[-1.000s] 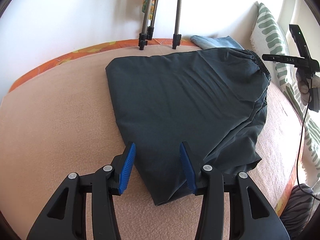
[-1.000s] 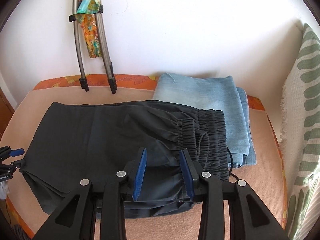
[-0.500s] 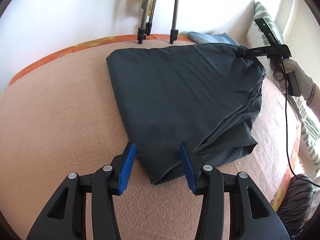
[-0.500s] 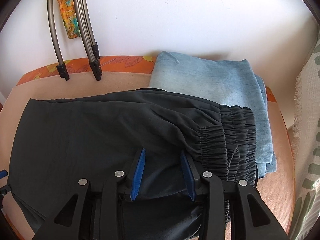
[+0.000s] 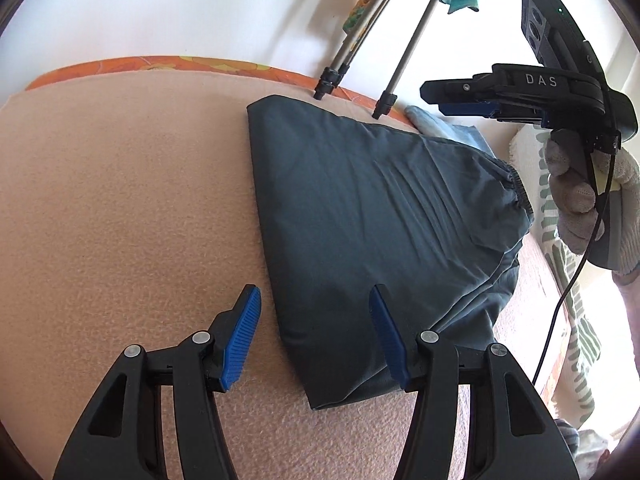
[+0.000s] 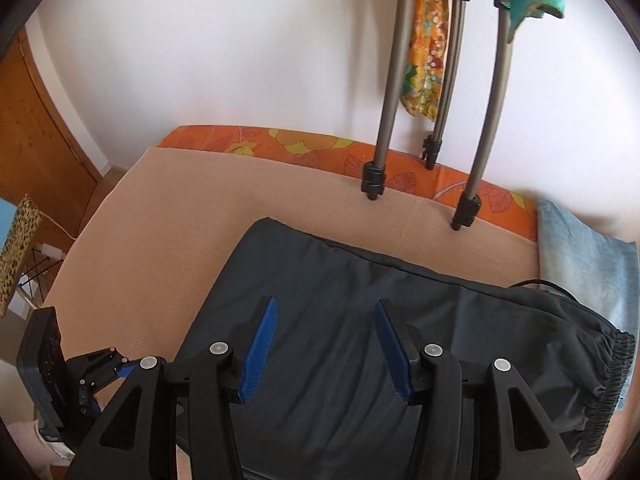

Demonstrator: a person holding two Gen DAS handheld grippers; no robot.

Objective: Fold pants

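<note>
Both sets of jaws have just been opening — nothing pinched in either. The right gripper (image 6: 325,346) has swung from the waistband (image 6: 612,376) end across to the middle of the pants (image 5: 372,216), while the left gripper (image 5: 316,334) has rolled and edged onto their near corner.

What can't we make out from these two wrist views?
- Dark pants: near edge hidden by the right gripper, right wrist view.
- Folded jeans: mostly behind the pants, left wrist view.
- Tripod: top cut off by the frame, both views.
</note>
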